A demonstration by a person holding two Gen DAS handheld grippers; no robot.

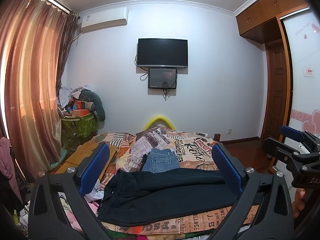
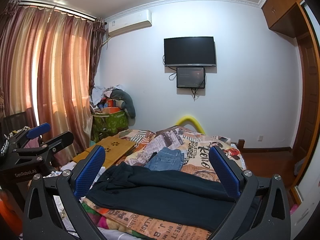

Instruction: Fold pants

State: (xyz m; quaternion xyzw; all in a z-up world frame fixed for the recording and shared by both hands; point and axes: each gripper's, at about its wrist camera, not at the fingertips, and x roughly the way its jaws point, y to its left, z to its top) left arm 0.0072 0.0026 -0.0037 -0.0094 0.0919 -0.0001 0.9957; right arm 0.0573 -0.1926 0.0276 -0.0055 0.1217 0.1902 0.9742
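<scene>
i am at the very start, i think. the black pants [image 1: 164, 192] lie flat across the near part of the bed [image 1: 200, 223], with the waist on the left and the legs running off to the right. they look laid one leg on top of the other, but no short fold is made yet, as far as i can judge.

my left gripper [image 1: 160, 168] hangs above the pants with its blue fingers [image 1: 94, 170] spread wide and nothing between them. my right gripper [image 2: 160, 168] is the same, wide apart and holding nothing. both are up in the air, not touching the cloth.

next i think i need to go down, one gripper at the waist on the left and one at the leg ends on the right, pinch the cloth, and bring one end over the other. the leg ends are hidden behind my right finger, so i cannot tell just where they stop.

now the room, big things first. the white wall [image 1: 210, 80] is far away, with long pink curtains [image 1: 30, 80] on the left. the bed has a cover full of words and pictures. a black tv [image 1: 162, 53] hangs on the wall. a wooden tray table [image 2: 108, 150] sits on the left of the bed. a folded pair of blue jeans [image 1: 161, 161] lies just beyond the black pants.
</scene>
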